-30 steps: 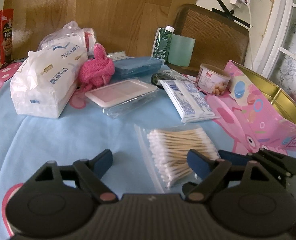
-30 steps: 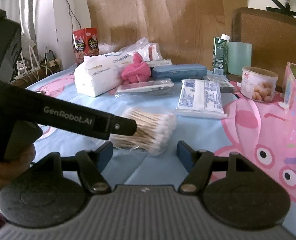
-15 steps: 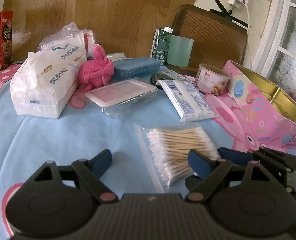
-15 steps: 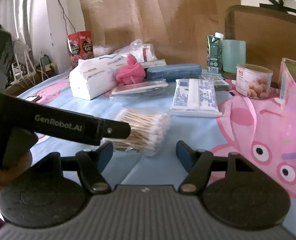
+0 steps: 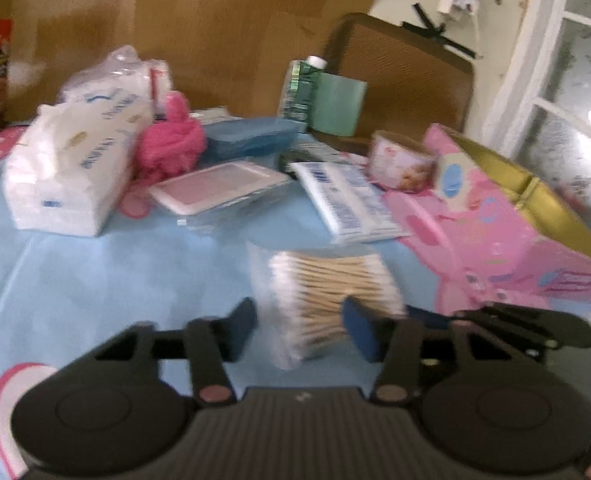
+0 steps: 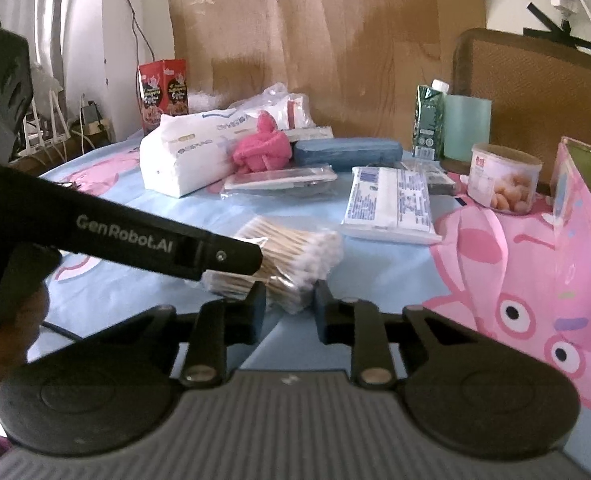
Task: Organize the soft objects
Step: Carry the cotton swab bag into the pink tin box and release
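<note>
On the blue cloth [image 6: 215, 216] we count one swab bag [image 6: 291, 256] between our two grippers, both of which have just been closing. Our left gripper [image 5: 295, 328] and right gripper [image 6: 289, 308] each pinch it. Beyond lie one tissue pack [image 6: 191, 152] and one pink towel [image 6: 261, 150].

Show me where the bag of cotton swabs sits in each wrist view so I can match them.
Left wrist view: bag of cotton swabs low centre, just beyond the fingertips.
Right wrist view: bag of cotton swabs low, left of centre, partly behind the other hand-held gripper.
Shared landmark: pink towel beside the white tissue pack.
</note>
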`<state>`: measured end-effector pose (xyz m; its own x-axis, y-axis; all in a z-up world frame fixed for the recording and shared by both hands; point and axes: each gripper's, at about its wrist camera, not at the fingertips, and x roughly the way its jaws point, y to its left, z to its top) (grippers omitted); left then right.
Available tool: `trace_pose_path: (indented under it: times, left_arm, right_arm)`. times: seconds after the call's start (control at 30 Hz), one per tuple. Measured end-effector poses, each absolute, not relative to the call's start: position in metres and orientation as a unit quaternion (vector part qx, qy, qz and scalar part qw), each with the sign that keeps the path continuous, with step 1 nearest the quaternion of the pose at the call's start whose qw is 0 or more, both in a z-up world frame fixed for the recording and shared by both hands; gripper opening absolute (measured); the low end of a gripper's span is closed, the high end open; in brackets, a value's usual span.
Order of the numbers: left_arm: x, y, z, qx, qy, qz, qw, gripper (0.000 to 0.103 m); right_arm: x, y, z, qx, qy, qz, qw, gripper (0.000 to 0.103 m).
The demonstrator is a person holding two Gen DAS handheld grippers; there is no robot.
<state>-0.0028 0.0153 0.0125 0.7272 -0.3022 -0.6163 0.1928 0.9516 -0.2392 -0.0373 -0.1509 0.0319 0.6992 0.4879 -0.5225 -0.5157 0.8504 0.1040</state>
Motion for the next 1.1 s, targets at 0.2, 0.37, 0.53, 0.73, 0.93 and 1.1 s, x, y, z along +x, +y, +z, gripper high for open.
trace_pose_path:
  times: [0.2, 0.37, 0.53, 0.73, 0.93, 1.1]
  left_arm:
    - [-0.001, -0.011, 0.031, -0.053, 0.321, -0.168, 0.931, 0.039]
    - [0.011, -0.056, 0.057, -0.017, 0.284, -0.218, 0.933, 0.039]
    - [0.032, -0.120, 0.071, 0.018, 0.261, -0.276, 0.925, 0.038]
    - [0.059, -0.200, 0.073, 0.057, 0.241, -0.312, 0.917, 0.038]
    - [0.108, -0.251, 0.053, 0.093, 0.263, -0.272, 0.921, 0.045]
    - [0.095, -0.236, 0.056, 0.069, 0.260, -0.277, 0.923, 0.047]
  right_arm:
    - [-0.047, -0.168, 0.040, 0.001, 0.233, 0.238, 0.943, 0.026]
    - [-0.055, -0.203, 0.060, 0.015, 0.176, 0.179, 0.968, 0.026]
    - [-0.055, -0.249, 0.071, 0.018, 0.138, 0.102, 0.985, 0.026]
    - [-0.042, -0.305, 0.071, 0.034, 0.132, 0.019, 0.991, 0.026]
    - [0.011, -0.327, 0.058, 0.024, 0.168, -0.039, 0.985, 0.032]
    - [0.002, -0.333, 0.057, 0.057, 0.155, -0.037, 0.986, 0.041]
